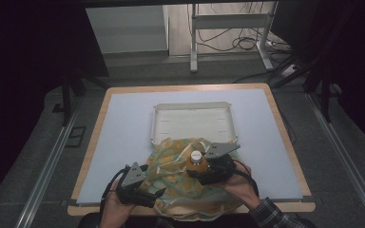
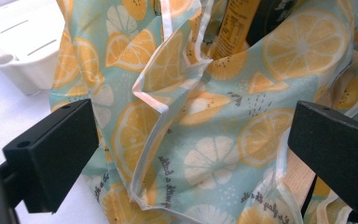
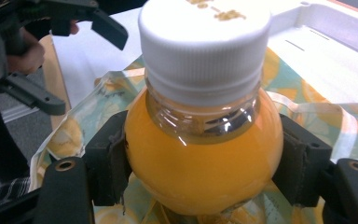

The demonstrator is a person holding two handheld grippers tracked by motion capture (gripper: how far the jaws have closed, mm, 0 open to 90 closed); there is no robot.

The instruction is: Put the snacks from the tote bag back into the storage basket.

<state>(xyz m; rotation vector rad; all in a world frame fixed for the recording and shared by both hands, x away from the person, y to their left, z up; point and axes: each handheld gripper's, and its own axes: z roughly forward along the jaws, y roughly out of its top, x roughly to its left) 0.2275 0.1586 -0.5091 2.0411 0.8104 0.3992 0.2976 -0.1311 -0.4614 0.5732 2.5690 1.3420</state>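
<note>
One bottle (image 3: 200,135): clear plastic, orange juice inside, white ribbed cap, rounded shoulder. Located lower centre of the high view, standing upright over the bag. Clamped at the shoulder between both pads of the right gripper (image 3: 200,158), one pad on each side.

One bag (image 2: 205,140): thin pale-teal film printed with orange and lemon slices, crumpled, mouth open, bottle label visible inside at top centre of the left gripper view. Left gripper (image 2: 191,149): jaws spread wide, bag fabric between them, pads not pressing.

One white tray (image 1: 190,124), empty, just above the bag. One pale mat (image 1: 123,133) on one wooden table (image 1: 285,128).
</note>
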